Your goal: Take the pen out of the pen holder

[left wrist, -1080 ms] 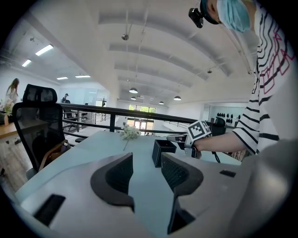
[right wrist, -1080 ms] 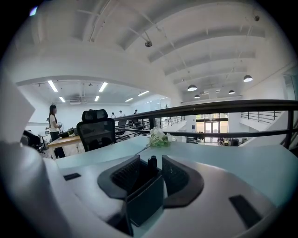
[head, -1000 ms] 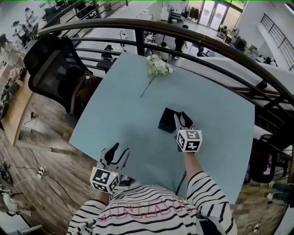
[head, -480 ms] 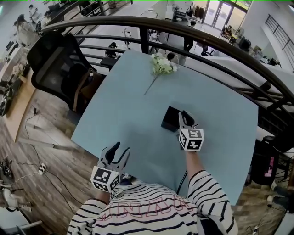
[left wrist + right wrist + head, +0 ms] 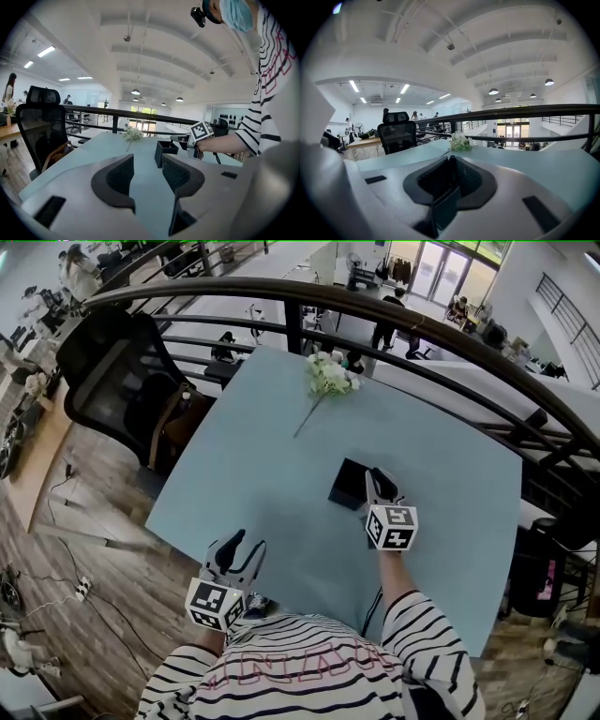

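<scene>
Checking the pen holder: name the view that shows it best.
The left gripper view: the pen holder stands clear, seen side-on, top open. The head view shows it from above, its right edge under the right hand-held gripper, whose jaws have just closed on a dark slim thing. The right gripper view shows no clear part of it.

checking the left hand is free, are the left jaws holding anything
No, the left gripper's jaws stand apart with only bare table seen between them.

The right tongs [image 5: 378,482], jaws just closing, sit at the black pen holder's [image 5: 347,484] right edge — their catch hidden — while the left tongs [image 5: 246,545] hang open by the table's [image 5: 253,474] near edge.
</scene>
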Tool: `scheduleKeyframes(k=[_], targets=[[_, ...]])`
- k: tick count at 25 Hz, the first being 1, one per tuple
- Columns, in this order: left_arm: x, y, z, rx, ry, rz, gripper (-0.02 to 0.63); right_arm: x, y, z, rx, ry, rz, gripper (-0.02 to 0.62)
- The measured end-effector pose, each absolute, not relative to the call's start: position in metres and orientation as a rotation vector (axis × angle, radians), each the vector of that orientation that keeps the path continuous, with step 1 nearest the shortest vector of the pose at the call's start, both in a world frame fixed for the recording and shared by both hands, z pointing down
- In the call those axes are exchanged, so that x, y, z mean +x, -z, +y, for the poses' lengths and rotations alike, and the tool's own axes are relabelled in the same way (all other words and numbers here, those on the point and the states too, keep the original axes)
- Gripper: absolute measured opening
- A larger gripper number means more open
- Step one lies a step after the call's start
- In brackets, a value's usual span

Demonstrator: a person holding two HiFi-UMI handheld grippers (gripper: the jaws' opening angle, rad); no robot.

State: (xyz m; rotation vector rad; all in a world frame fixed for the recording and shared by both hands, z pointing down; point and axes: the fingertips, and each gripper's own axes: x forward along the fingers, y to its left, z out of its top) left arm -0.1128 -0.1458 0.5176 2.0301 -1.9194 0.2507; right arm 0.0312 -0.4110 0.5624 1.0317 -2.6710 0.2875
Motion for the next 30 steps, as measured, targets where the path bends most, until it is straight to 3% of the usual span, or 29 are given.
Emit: scheduleKeyframes(k=[30], targets=[[-0.124, -0.498, -0.145, 2.286, -0.165, -1.695, 0.167, 0.079, -0.453, -0.328, 1.39, -0.279, -2.762, 0.066]])
